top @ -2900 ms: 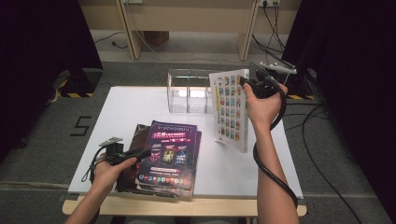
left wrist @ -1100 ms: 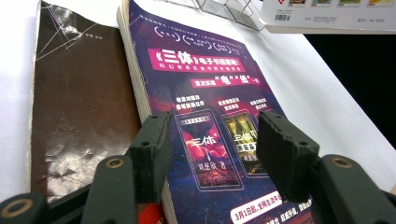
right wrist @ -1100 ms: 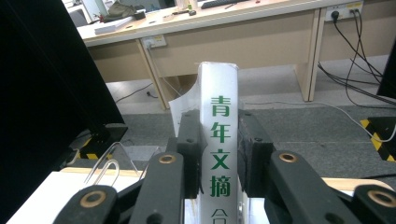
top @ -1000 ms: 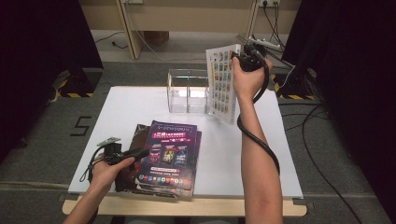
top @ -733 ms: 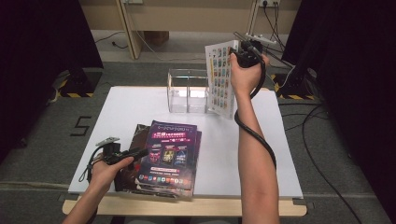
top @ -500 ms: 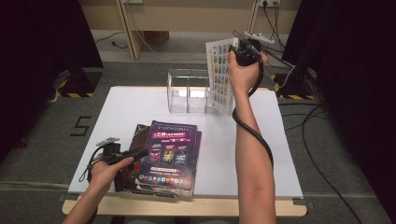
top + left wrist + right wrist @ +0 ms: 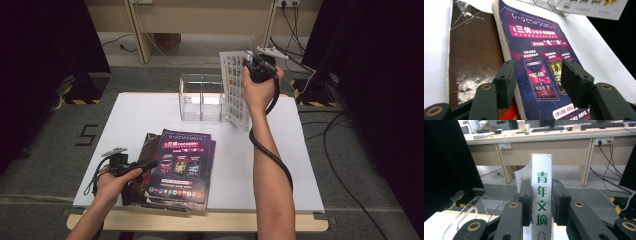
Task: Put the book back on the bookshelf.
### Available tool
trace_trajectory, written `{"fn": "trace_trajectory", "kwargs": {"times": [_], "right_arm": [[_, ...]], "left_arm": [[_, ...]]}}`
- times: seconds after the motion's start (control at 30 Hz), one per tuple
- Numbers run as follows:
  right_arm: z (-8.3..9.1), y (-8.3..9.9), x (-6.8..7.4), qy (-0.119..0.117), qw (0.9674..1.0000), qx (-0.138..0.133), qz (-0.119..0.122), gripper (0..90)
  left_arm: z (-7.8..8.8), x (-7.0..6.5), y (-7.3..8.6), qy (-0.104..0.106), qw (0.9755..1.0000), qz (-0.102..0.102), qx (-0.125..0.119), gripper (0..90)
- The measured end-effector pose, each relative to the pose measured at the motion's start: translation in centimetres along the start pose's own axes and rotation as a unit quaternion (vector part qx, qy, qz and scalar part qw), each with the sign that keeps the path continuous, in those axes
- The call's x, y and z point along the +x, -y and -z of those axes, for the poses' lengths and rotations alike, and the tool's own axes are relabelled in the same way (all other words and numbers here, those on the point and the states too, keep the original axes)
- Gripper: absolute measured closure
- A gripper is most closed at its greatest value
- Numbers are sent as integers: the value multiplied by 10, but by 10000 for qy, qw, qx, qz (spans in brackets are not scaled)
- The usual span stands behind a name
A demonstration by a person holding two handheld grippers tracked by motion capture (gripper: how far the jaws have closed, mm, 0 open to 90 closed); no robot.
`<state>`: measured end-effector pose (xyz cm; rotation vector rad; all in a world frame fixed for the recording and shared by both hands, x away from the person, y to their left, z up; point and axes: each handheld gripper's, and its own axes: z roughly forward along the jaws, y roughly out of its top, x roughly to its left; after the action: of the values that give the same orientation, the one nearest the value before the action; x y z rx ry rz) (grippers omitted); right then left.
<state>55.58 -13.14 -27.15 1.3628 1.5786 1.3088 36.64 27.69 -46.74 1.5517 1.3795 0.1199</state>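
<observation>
1. Right hand-held gripper (image 7: pixel 248 59) is raised above the far right part of the tabletop (image 7: pixel 300 165), held in the person's right hand (image 7: pixel 257 89). Its jaws are clamped on a white book (image 7: pixel 235 90).
2. In the right gripper view, the same book (image 7: pixel 541 195) stands upright between the two black jaws, its spine facing the camera with green characters running down it. Both pads press on its covers, one on each side.
3. In the high view the book hangs below and to the left of that gripper, its cover a grid of small coloured pictures. Its lower corner is near the tabletop, but I cannot tell whether it touches.
4. The book is just to the right of a clear two-compartment box (image 7: pixel 202 97) standing at the far edge of the tabletop. Whether book and box touch is not readable. The clear rim of the box (image 7: pixel 471 210) curves at the lower left of the right gripper view.
5. Left hand-held gripper (image 7: pixel 150 163) lies low at the near left, in the left hand (image 7: pixel 112 182), pointing at a stack of books.
6. Left gripper view: jaws apart, nothing pressed between the pads. They straddle the near edge of the top purple book (image 7: pixel 536 62), which lies flat on a dark brown book (image 7: pixel 471 57). Contact between jaws and cover cannot be made out.
7. The stack (image 7: pixel 175 170) sits at the near centre-left, well apart from the white book.
</observation>
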Motion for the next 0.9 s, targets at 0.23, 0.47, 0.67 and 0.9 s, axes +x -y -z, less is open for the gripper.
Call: {"fn": "trace_trajectory", "kwargs": {"times": [0.23, 0.47, 0.67, 0.9], "right_arm": [[35, 15, -4, -203, 9996, 89, 158, 738], [57, 24, -11, -265, 9990, 281, 229, 738], [82, 41, -13, -316, 9981, 418, 334, 737], [103, 59, -17, -308, 9973, 530, 398, 737]], "left_arm": [[3, 0, -3, -2, 10000, 37, -57, 451], [5, 1, -5, -35, 9999, 37, -109, 451], [9, 2, -7, -39, 9998, 57, -174, 450], [11, 3, -10, -65, 9997, 77, -231, 450]]}}
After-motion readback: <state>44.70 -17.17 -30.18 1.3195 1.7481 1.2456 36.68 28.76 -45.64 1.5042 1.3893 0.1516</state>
